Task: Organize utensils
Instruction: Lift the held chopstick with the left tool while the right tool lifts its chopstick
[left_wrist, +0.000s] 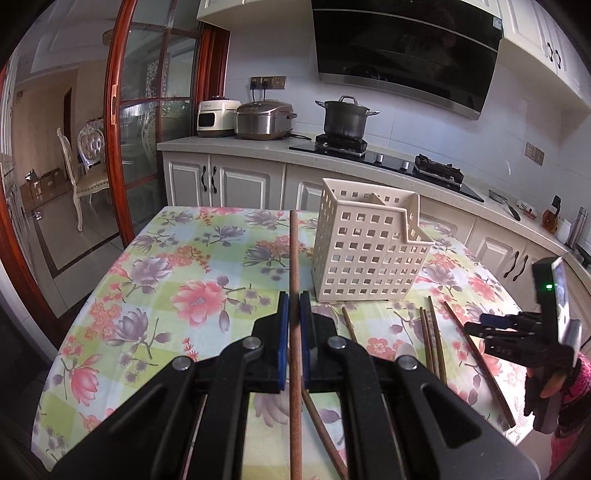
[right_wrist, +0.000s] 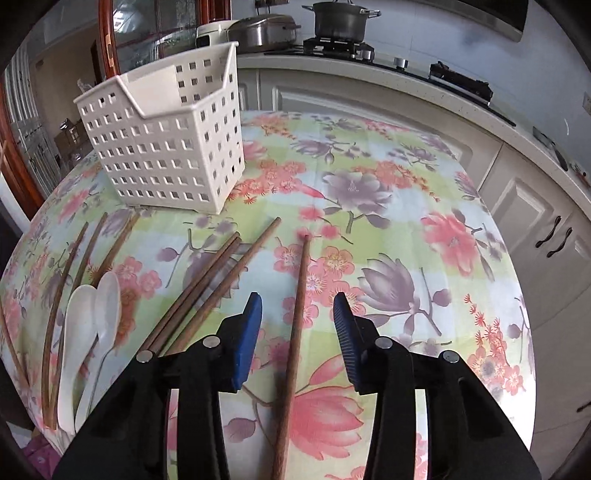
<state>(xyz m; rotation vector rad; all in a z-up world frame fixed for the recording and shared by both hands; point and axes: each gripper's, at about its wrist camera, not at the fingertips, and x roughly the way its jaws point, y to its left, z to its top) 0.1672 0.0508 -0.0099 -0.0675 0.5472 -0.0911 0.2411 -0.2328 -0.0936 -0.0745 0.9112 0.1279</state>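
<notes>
Your left gripper clamps one chopstick for the perforated caddy ahead, while your right gripper straddles another chopstick, jaws released.

The left hand-held gripper is clamped nearly closed, while the right hand-held gripper gapes wide.

The black plastic left gripper has angular linkage arms joined by round silver pivot screws and ends in flat blue ribbed pads. The matching black right gripper carries the same blue ribbed pads and silver screws. In the left wrist view its housing shows a small green light, beside a pink knitted sleeve.
</notes>
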